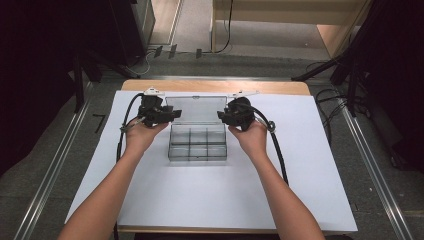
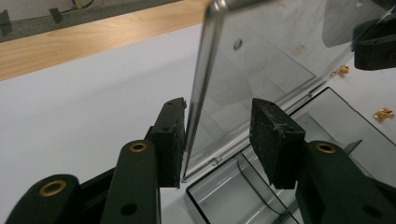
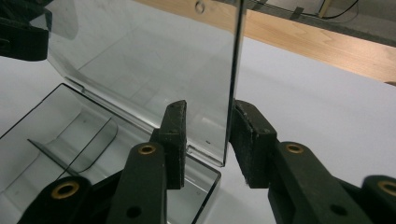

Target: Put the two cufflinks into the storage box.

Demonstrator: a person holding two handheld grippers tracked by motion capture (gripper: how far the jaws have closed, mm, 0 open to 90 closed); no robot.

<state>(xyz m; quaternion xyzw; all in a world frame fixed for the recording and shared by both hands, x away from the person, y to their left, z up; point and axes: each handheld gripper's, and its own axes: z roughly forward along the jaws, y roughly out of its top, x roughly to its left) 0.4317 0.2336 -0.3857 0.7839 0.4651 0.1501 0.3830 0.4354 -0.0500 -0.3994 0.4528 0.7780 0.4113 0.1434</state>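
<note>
floor [image 1: 45, 165] – grey, metal rails [image 1: 55, 170] | table [image 1: 210, 86] – wood, white sheet [image 1: 210, 195] | surroundings dark

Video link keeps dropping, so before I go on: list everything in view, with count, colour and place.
compartment box: one, clear plastic, middle of the sheet, dividers inside, nothing visible in it.
lid: one, clear, hinged at the box's far side, standing up; each side edge sits between a gripper's jaws.
white sheet: one, covering most of the table.
table: one, light wood, showing as a strip at the far edge.
small gold pieces: at least two, on the sheet beyond the lid, too small to identify.
left gripper: black, jaws astride the lid's edge, one pad on it, the other apart.
right gripper: black, jaws astride the opposite edge, gap on one side.
</note>
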